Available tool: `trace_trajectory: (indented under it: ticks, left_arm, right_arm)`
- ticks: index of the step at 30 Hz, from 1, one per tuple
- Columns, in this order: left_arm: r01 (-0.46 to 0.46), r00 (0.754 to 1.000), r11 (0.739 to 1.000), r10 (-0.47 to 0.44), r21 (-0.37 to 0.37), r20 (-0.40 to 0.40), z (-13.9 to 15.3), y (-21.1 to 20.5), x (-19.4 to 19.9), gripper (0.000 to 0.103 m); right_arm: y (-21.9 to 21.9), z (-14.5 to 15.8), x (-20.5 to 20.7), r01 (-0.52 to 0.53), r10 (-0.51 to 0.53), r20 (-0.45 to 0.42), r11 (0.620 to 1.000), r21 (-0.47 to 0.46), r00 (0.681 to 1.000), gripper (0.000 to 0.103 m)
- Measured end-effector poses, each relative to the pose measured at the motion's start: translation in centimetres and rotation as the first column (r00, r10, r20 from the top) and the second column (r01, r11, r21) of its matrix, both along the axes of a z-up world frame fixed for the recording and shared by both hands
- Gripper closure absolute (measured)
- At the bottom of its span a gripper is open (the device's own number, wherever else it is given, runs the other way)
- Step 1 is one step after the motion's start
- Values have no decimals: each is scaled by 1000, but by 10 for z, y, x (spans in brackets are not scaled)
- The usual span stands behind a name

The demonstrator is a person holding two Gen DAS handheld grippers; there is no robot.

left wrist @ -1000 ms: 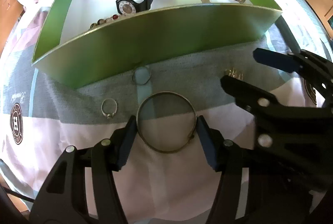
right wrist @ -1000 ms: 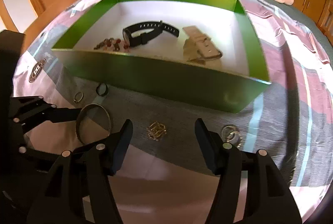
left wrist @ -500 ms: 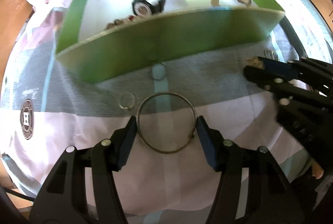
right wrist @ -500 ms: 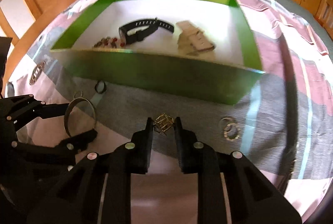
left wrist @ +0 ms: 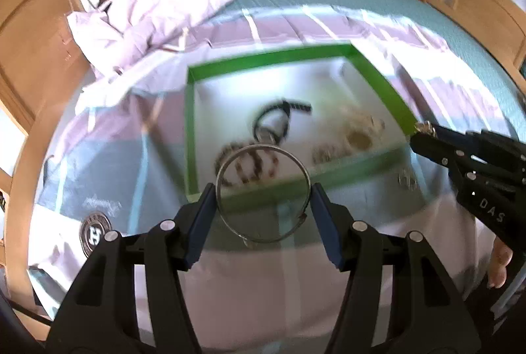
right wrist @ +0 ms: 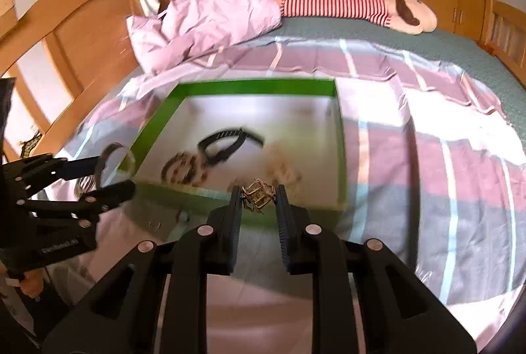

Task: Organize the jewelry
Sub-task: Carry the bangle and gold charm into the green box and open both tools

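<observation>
Bed (right wrist: 460, 130), striped cover; items listed left to right.

1. Left gripper (left wrist: 263, 206): one. Jaws about half open, clamped across one bangle (left wrist: 263, 156), a thin metal hoop held clear of the cover, in front of the box's near left corner.
2. Box (right wrist: 250, 87): one, green walls, white floor, open top, lying mid-bed. Contents blurred; countable are one bead bracelet (right wrist: 184, 168) at left, one black watch (right wrist: 227, 143) at centre, one beige strap (right wrist: 282, 169) at right.
3. Right gripper (right wrist: 258, 194): one. Jaws have just been closing and now stand narrow, pinching one gold charm (right wrist: 258, 191) above the box's near wall.
4. Rings (left wrist: 407, 179): a small cluster on the cover before the box's right end; count unclear through blur.
</observation>
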State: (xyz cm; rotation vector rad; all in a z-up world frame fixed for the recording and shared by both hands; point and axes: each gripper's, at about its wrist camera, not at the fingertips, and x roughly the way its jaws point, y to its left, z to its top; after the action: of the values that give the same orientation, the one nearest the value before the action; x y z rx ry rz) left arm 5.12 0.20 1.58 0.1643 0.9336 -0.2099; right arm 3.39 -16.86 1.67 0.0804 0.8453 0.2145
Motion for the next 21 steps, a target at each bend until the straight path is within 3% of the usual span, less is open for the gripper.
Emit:
trace_trajectory:
  ticks: [3, 8, 14, 15, 16, 17, 21]
  left_arm:
    - [-37, 999, 999, 38, -35, 18, 10, 6, 22, 45]
    - [-100, 995, 993, 99, -59, -19, -9, 11, 58, 45]
    - [-89, 995, 994, 86, -58, -41, -25, 0, 75, 45]
    - [-86, 995, 995, 83, -59, -46, -27, -1, 76, 45]
    - [-86, 995, 995, 83, -55, -54, -30, -2, 76, 44]
    - [-87, 995, 995, 85, -50, -55, -31, -3, 76, 43]
    - [-70, 997, 997, 69, -19, -24, -26, -5, 65, 27]
  right_arm:
    - [-2, -4, 20, 12, -12, -4, 1000, 2, 1000, 82]
    - [3, -33, 40, 26, -27, -58, 1000, -15, 998, 82]
    - [7, -49, 44, 4, -8, -70, 998, -56, 998, 82]
    - [7, -48, 43, 9, -13, -58, 997, -73, 998, 74]
    - [6, -46, 41, 18, -23, -49, 996, -83, 999, 55]
    - [4, -42, 38, 27, -30, -35, 996, -79, 999, 43]
    - [-9, -19, 20, 27, -26, 21, 999, -24, 999, 42]
